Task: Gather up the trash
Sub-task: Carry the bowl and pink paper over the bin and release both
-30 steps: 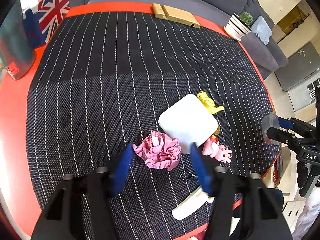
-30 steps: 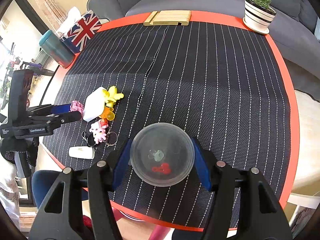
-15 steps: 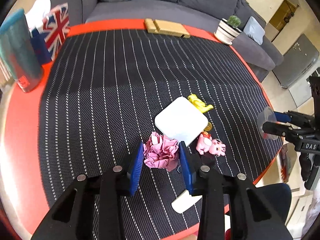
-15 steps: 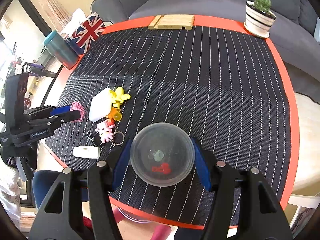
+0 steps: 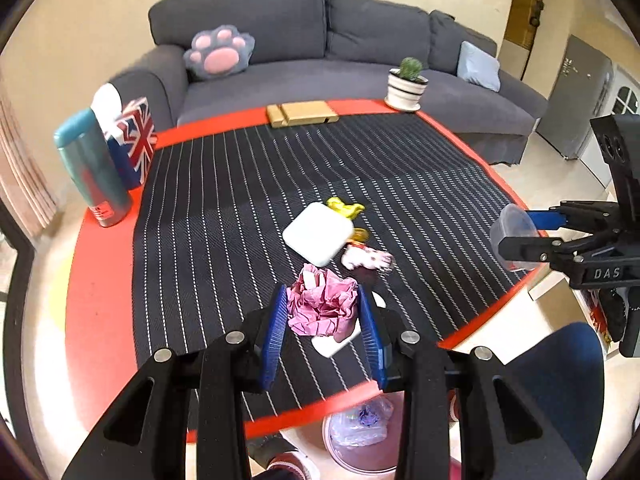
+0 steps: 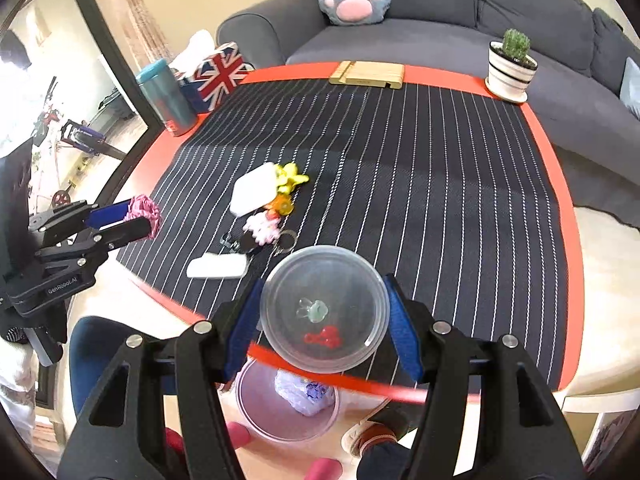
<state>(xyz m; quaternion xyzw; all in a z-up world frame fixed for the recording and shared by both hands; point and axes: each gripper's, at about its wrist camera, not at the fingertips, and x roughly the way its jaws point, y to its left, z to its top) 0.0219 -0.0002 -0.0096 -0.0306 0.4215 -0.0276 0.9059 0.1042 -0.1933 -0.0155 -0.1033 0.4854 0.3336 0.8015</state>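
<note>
The letters "DAS" stand in pale print on the black body of the right gripper (image 5: 516, 236), seen from the left wrist at the bench's (image 5: 100, 280) right edge; whatever follows them is cut off. "GenRobot.AI" runs in small pale letters along the black body of the left gripper (image 6: 138, 216), seen from the right wrist off the bench's left edge. The teal tumbler (image 5: 94, 168) at the bench's far left corner carries a red label near its base with dark print too small to read. The box (image 6: 218, 74) beside it bears a Union Jack flag pattern, with no lettering legible.
</note>
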